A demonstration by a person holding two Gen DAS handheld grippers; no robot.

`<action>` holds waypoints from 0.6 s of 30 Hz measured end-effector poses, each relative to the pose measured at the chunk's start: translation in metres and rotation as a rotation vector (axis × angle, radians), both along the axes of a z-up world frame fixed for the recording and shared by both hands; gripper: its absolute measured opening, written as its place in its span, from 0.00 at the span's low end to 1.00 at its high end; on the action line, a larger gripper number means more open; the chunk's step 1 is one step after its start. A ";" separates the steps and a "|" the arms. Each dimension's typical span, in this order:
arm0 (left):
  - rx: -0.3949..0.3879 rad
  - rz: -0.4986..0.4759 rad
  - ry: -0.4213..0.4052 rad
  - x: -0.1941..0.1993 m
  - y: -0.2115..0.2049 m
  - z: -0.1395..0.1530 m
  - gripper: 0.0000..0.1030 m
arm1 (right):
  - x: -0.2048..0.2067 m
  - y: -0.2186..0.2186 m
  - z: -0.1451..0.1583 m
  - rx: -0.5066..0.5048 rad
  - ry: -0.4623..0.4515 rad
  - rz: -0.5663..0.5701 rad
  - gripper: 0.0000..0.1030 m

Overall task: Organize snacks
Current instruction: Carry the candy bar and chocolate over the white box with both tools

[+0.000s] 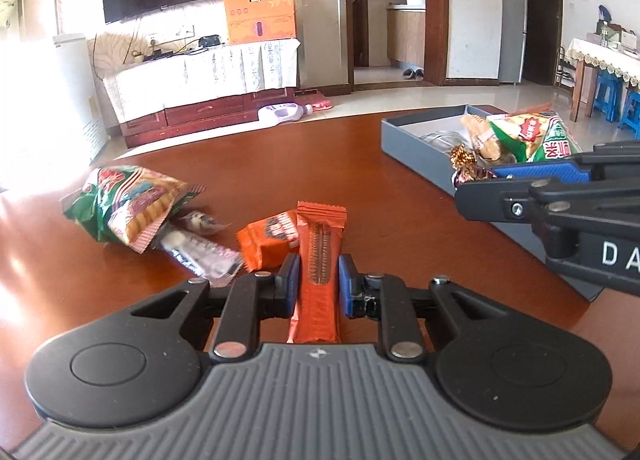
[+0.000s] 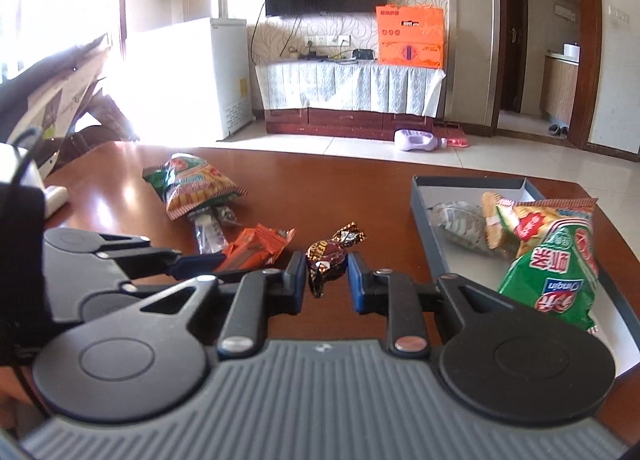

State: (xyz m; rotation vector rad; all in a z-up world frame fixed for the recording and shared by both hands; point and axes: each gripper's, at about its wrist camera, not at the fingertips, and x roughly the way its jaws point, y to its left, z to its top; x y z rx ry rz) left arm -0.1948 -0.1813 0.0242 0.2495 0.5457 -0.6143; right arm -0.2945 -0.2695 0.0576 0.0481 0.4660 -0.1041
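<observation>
Several snack packets point(image 2: 552, 256) fill the grey tray point(image 2: 424, 216) on the table point(image 2: 360, 180).

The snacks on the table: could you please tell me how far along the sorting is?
Done: the grey box already holds a green bag and a few other packets. In hand: the left tongs grip an orange bar, and the right tongs grip a brown candy. Left on the table: another green bag, a clear packet and an orange packet.
</observation>
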 end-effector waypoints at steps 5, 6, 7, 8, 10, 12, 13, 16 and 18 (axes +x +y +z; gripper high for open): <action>-0.012 -0.014 -0.002 -0.002 -0.013 0.008 0.24 | -0.006 -0.010 0.004 0.009 -0.017 -0.014 0.25; -0.013 -0.013 0.000 -0.001 -0.016 0.009 0.24 | -0.008 -0.012 0.005 0.011 -0.022 -0.018 0.25; -0.013 -0.012 0.001 -0.001 -0.019 0.010 0.24 | -0.010 -0.015 0.007 0.012 -0.029 -0.023 0.25; -0.012 -0.014 0.002 -0.001 -0.022 0.010 0.24 | -0.012 -0.017 0.008 0.015 -0.035 -0.028 0.25; -0.011 -0.016 0.002 -0.002 -0.028 0.012 0.24 | -0.016 -0.022 0.011 0.023 -0.044 -0.036 0.25; -0.011 -0.019 0.000 -0.003 -0.033 0.013 0.24 | -0.019 -0.028 0.012 0.032 -0.051 -0.044 0.25; -0.012 -0.020 0.001 -0.004 -0.035 0.013 0.24 | -0.019 -0.030 0.013 0.035 -0.053 -0.047 0.25; -0.012 -0.018 0.001 -0.005 -0.040 0.015 0.24 | -0.022 -0.036 0.014 0.045 -0.061 -0.050 0.25; -0.010 -0.018 -0.009 -0.007 -0.045 0.017 0.24 | -0.025 -0.037 0.016 0.046 -0.070 -0.052 0.25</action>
